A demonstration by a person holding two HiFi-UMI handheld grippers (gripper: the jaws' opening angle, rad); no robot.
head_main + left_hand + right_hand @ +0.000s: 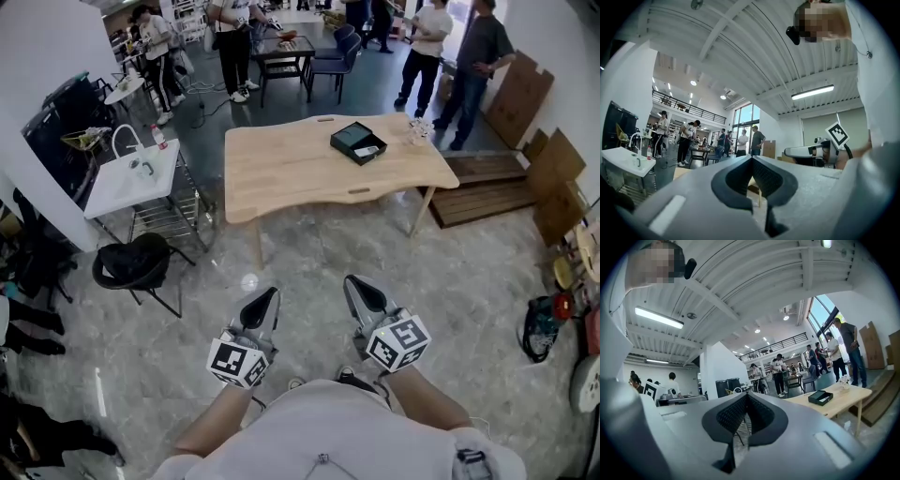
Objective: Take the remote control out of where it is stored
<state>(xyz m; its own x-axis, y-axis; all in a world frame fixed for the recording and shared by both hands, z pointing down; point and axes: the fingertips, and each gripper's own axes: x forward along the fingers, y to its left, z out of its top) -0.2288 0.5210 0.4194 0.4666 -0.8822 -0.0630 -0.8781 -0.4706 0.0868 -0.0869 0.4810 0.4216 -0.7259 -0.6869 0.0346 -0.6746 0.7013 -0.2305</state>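
Both grippers, left (270, 298) and right (356, 286), are hanging closed and empty. Far ahead of my jaws, the box (358, 142) on the table (281, 173) is probably holding the remote (367, 150). I judge I am only approaching; next comes stepping closer and opening.

The left gripper (270, 296) and the right gripper (353, 284) are both light grey. Their pads (732, 416) are black with a fine dimpled texture, and each carries a white cube (238, 362) printed with black square markers. Ahead of them the table (281, 173) is pale honey-coloured wood. On it, forward and slightly right of the right gripper, a black box (349, 140) holds a pale grey remote control (367, 150). The floor (450, 281) below the grippers is glossy grey with a cloudy marbled pattern. Out to the left gripper's left are a white sink stand (117, 189) and a black chair (139, 264). Far to the right is brown cardboard (518, 94).
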